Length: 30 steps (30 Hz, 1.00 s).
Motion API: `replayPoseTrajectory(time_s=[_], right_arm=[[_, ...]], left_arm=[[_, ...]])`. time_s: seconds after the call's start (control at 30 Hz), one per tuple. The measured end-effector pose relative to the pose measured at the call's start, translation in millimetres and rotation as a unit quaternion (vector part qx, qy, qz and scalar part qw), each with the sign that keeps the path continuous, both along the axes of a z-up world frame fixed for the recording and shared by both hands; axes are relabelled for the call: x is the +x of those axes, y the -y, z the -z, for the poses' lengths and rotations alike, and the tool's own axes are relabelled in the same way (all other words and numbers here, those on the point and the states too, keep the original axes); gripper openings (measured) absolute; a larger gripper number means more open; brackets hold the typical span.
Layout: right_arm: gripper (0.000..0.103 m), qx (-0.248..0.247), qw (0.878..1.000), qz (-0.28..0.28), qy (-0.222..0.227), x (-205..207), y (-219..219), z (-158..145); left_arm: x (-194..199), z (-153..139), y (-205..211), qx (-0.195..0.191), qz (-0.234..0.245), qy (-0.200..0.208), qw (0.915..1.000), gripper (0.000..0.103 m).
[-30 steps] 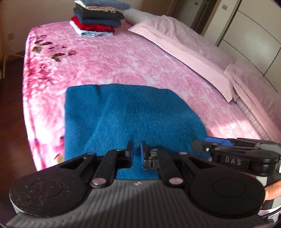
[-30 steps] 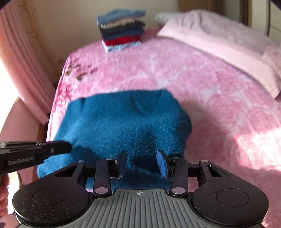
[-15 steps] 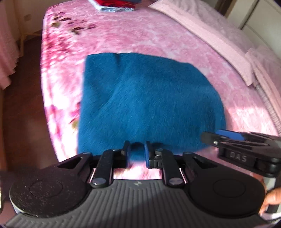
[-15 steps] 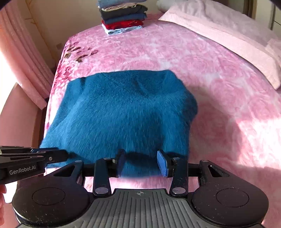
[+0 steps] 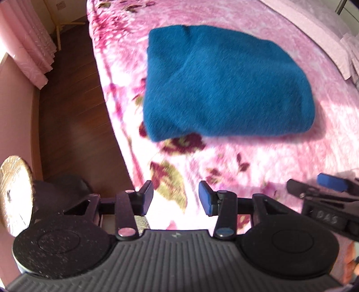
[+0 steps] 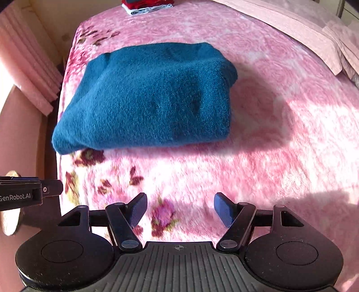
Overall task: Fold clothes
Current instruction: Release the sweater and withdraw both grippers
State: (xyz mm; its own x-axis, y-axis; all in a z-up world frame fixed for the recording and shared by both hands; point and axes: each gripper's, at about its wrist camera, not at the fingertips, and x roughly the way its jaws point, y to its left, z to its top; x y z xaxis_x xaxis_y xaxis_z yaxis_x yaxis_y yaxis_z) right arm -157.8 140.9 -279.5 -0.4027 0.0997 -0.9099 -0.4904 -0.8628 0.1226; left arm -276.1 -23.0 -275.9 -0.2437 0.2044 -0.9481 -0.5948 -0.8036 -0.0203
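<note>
The blue fleece garment (image 6: 148, 96) lies folded into a thick rectangle on the pink floral blanket (image 6: 280, 146), close to the left edge of the bed and a little back from its near edge, with the rounded fold turned toward me. I judge it lies there because this flat, free part of the bed gives room for folding, and the fold looks finished. My left gripper (image 5: 176, 197) hangs above the near edge of the bed with its jaws parted and nothing between them; my right gripper (image 6: 180, 210) is beside it, also spread wide and empty, and both are well apart from the cloth. Half a second ago both tools were just at the near hem of the garment, the left one almost closed; now they are pulled back and opened (the left more clearly than before), and the garment keeps its shape. At the far corner, the pile of folded clothes (image 6: 147, 5) is only partly in view.
</note>
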Motion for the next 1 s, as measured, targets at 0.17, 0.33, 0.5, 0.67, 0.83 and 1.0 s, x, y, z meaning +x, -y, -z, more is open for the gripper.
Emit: replayPoseTrajectory(time_s=[0.17,0.33,0.5,0.67,0.83,1.0], right_arm=[[0.069,0.002,1.000,-0.012,0.008,2.7,1.0,6.5],[0.069,0.001,1.000,-0.017,0.014,1.0,0.6,8.7],[0.069,0.004,1.000,-0.022,0.007,-3.6,-3.3,6.9],[0.069,-0.007,1.000,-0.004,0.001,-1.1,-15.5,10.3],[0.069,-0.020,1.000,0.002,-0.003,4.5,-27.7,14.1],[0.069,-0.028,0.999,-0.012,-0.035,18.8,-59.2,9.3]], left_arm=[[6.4,3.6,8.4,-0.013,-0.008,0.001,0.9999,0.040],[6.8,3.1,10.1,-0.014,-0.018,0.000,0.9997,0.041],[6.0,6.0,7.3,-0.018,-0.019,-0.001,0.9996,0.042],[4.8,11.5,1.8,-0.026,-0.014,0.001,0.9996,0.042],[-3.3,10.1,2.0,0.001,-0.009,0.012,0.9999,0.042],[-39.5,-3.6,37.2,0.152,-0.045,0.025,0.9870,0.042]])
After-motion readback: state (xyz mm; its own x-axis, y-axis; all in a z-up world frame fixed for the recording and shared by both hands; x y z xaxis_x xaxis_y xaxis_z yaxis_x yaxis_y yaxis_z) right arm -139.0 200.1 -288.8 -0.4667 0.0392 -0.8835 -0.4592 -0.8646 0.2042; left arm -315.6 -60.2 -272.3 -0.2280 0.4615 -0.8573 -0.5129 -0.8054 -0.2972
